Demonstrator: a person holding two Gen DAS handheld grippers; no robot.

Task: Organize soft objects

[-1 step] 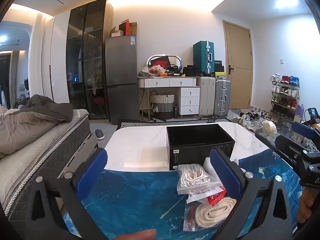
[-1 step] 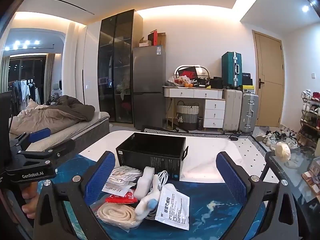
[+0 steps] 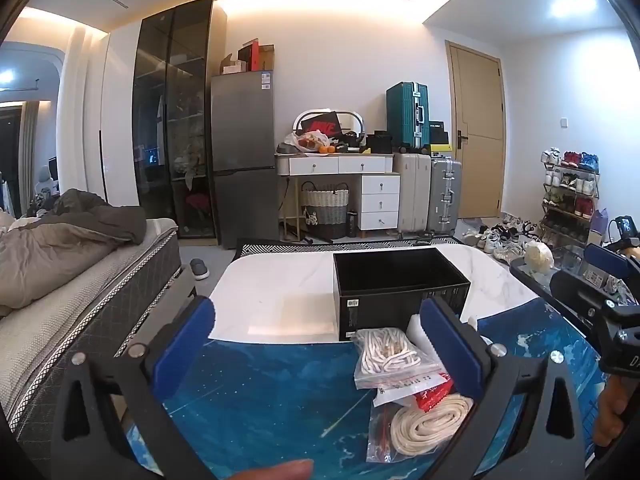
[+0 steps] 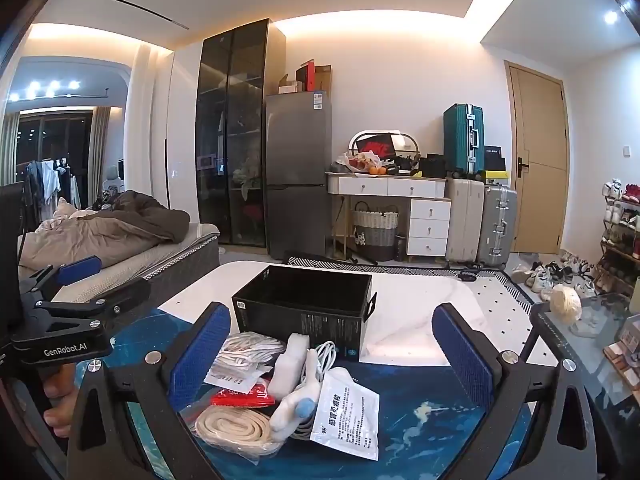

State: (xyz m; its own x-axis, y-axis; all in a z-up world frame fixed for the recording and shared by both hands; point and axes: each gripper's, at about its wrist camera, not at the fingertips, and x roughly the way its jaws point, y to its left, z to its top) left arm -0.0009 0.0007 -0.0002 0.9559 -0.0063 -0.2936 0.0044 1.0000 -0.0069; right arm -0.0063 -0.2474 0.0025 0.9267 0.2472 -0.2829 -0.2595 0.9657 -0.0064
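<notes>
A pile of soft items lies on the blue mat (image 3: pixel 260 400) just in front of an open black box (image 3: pixel 400 300) (image 4: pixel 304 308). The pile holds a bag of white cord (image 3: pixel 386 354) (image 4: pixel 244 354), a bagged coil of beige rope (image 3: pixel 428 424) (image 4: pixel 236 428), a red packet (image 4: pixel 244 396), a white printed sachet (image 4: pixel 350 416) and a white cable (image 4: pixel 320 356). My left gripper (image 3: pixel 320 340) is open, with the pile by its right finger. My right gripper (image 4: pixel 330 352) is open above the pile, touching nothing.
The mat covers the near part of a white marble table (image 3: pixel 280 288). A bed (image 3: pixel 60 272) runs along the left. A glass side table (image 4: pixel 580 332) with a cream ball (image 4: pixel 566 304) stands at the right. Suitcases, drawers and a fridge line the far wall.
</notes>
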